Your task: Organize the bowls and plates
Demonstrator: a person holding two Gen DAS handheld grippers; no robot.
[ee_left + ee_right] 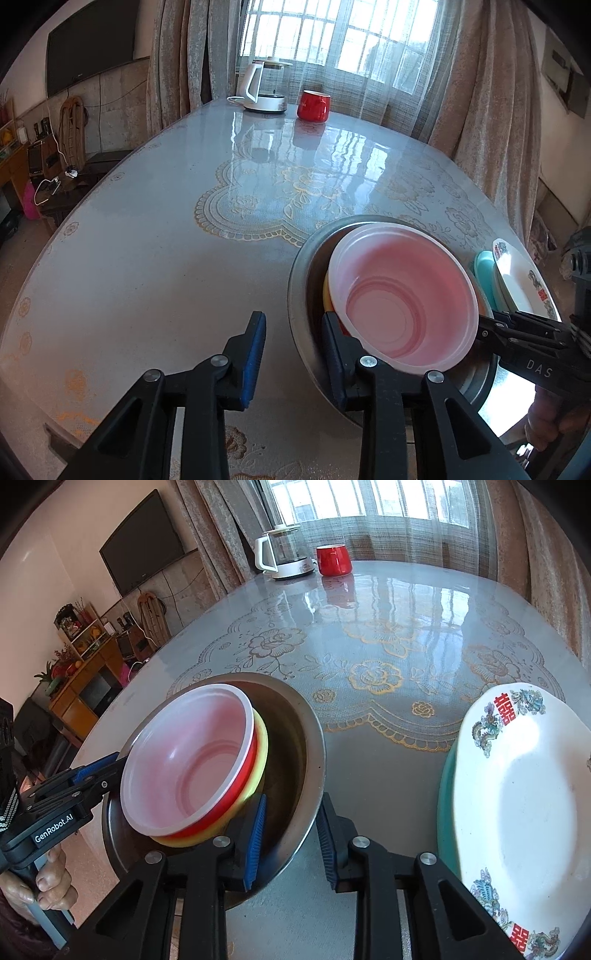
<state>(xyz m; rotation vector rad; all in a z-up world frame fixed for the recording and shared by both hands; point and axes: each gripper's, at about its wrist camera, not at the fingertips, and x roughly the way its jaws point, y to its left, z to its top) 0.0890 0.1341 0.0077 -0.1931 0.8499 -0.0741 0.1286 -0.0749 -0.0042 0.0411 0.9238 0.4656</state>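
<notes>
I hold a gripper in each hand; both sit at a big metal bowl (299, 280) on the near part of the table (147, 236); the metal bowl pokes out a bit past the table's near edge.

My left gripper (293, 354) has one finger outside the metal bowl's rim and one finger inside it; the rim sits in the gap; the jaws are only partly apart, and I cannot tell if the pads press on the rim.

My right gripper (290, 840) is at the other side of the same bowl; its blue pad (255, 843) is inside the bowl and its other finger is outside; the rim is between them; I cannot tell if they squeeze it.

Inside the metal bowl is a stack of small bowls, tilted; a pink bowl (402, 295) is on top, then a red bowl (248, 775), then a yellow bowl (263, 753).

Just beside the metal bowl is a white plate (517, 805) with red signs and dragons; it lies on a teal plate (445, 805).

Far away by the window stand a white kettle (264, 90) and a red cup (313, 105), close together.
</notes>
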